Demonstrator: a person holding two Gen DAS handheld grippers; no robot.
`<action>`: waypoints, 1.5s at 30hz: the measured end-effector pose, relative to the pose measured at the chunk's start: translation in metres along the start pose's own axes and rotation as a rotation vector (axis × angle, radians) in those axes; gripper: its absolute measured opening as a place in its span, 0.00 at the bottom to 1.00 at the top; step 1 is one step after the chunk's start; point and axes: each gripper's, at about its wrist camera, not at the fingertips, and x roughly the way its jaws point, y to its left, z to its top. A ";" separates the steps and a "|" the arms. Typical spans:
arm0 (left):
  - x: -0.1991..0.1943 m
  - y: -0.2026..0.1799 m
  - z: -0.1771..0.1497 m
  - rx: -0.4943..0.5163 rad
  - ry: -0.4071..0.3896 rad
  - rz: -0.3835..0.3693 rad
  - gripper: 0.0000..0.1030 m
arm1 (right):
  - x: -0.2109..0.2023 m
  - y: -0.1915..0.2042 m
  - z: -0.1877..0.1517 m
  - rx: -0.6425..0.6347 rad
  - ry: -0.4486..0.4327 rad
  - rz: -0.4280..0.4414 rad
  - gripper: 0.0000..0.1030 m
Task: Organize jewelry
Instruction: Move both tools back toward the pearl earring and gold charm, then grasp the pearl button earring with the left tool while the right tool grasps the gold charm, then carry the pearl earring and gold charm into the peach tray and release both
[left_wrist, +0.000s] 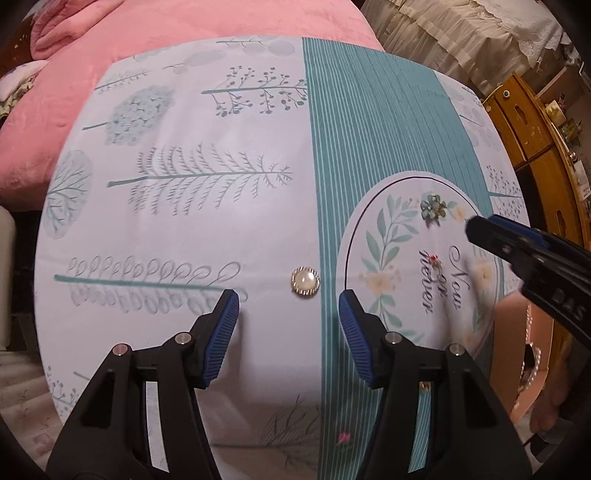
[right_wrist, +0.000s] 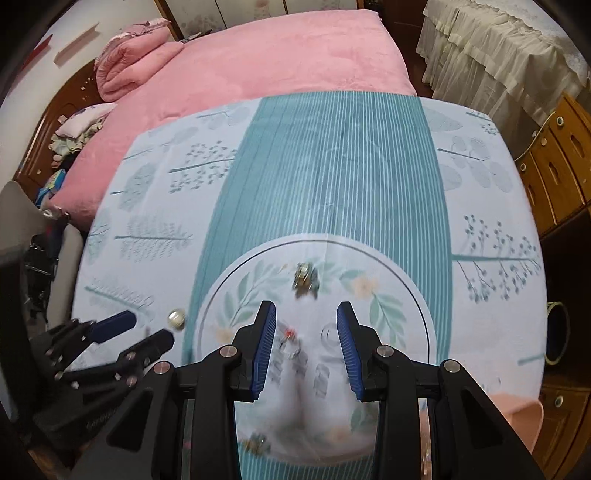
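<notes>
A round pearl brooch (left_wrist: 305, 281) with a gold rim lies on the printed tablecloth (left_wrist: 184, 221), just beyond my open, empty left gripper (left_wrist: 289, 312). It also shows in the right wrist view (right_wrist: 177, 318). A teal flower brooch (left_wrist: 434, 209) lies farther right inside the printed oval; in the right wrist view (right_wrist: 305, 279) it sits just ahead of my open, empty right gripper (right_wrist: 306, 325). A small red-stoned piece (left_wrist: 436, 259) lies on the printed lettering, blurred between the right fingers (right_wrist: 290, 334). Another small piece (right_wrist: 257, 443) lies blurred below the right gripper.
A pink box (left_wrist: 524, 354) with a beaded chain stands at the table's right edge. A pink bed (right_wrist: 258, 62) lies beyond the table. Yellow wooden drawers (right_wrist: 554, 173) stand to the right, and cream ruffled curtains (right_wrist: 498, 55) hang behind.
</notes>
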 end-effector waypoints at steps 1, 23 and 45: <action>0.003 -0.001 0.002 -0.001 0.000 -0.001 0.52 | 0.007 0.000 0.004 -0.008 -0.003 -0.006 0.34; 0.020 -0.027 0.008 0.120 -0.045 0.085 0.16 | 0.058 0.007 0.009 -0.086 -0.015 -0.068 0.18; -0.078 -0.067 -0.026 0.241 -0.137 -0.027 0.16 | -0.074 -0.016 -0.058 0.057 -0.099 0.082 0.18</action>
